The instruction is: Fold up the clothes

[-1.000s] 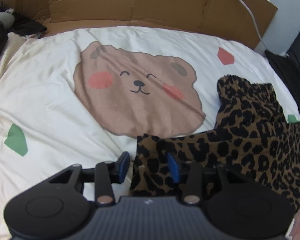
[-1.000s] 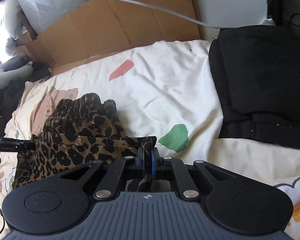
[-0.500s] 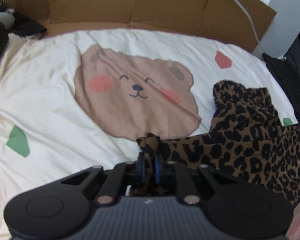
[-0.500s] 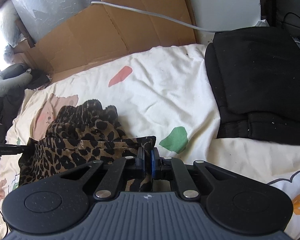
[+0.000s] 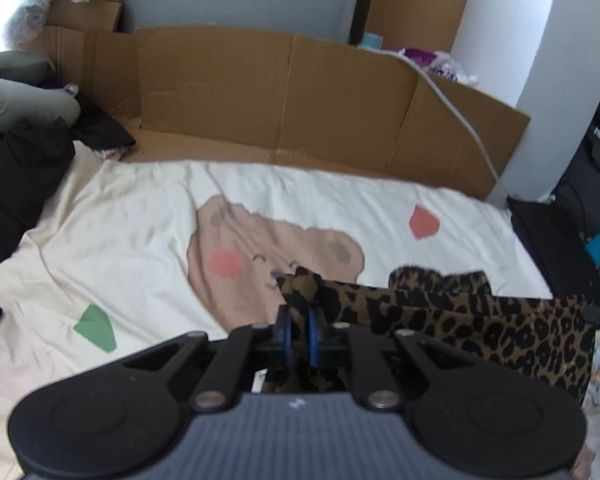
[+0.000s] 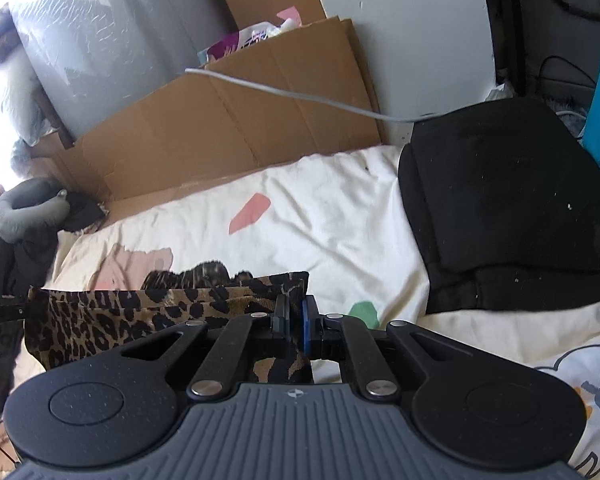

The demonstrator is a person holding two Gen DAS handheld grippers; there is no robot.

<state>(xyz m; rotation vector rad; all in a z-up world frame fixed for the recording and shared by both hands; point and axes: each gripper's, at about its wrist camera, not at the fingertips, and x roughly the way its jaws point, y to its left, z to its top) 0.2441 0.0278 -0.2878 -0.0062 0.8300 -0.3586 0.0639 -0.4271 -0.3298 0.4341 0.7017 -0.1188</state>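
The leopard-print garment (image 5: 480, 332) is brown-tan cloth with black spots, thin and soft. It hangs stretched between the two claws, its top edge drawn into a fairly straight line with a little slack, the rest drooping below toward the bed. Behind that taut edge, a bunched, darker part of the same cloth rises in ruffled humps.

The left claw (image 5: 296, 334) is clamped on one upper corner of the garment; a twist of fabric sticks up past its blue pads (image 5: 285, 334) and more runs back between the jaws. The right claw (image 6: 296, 330) is likewise closed on the opposite corner (image 6: 288, 284), cloth passing between its blue pads and down under the body.

Ahead of and below both claws lies the cream bedsheet (image 5: 132, 248), printed with a tan bear face (image 5: 244, 264) and red and green patches. Ahead of the right claw and to its right sits a folded black garment (image 6: 508, 208). Beyond the sheet, flattened cardboard (image 5: 260, 92) stands along the wall, with a grey cable (image 6: 292, 94) draped across it. Far left of the left claw is a grey pillow (image 5: 16, 88) on dark clothing.
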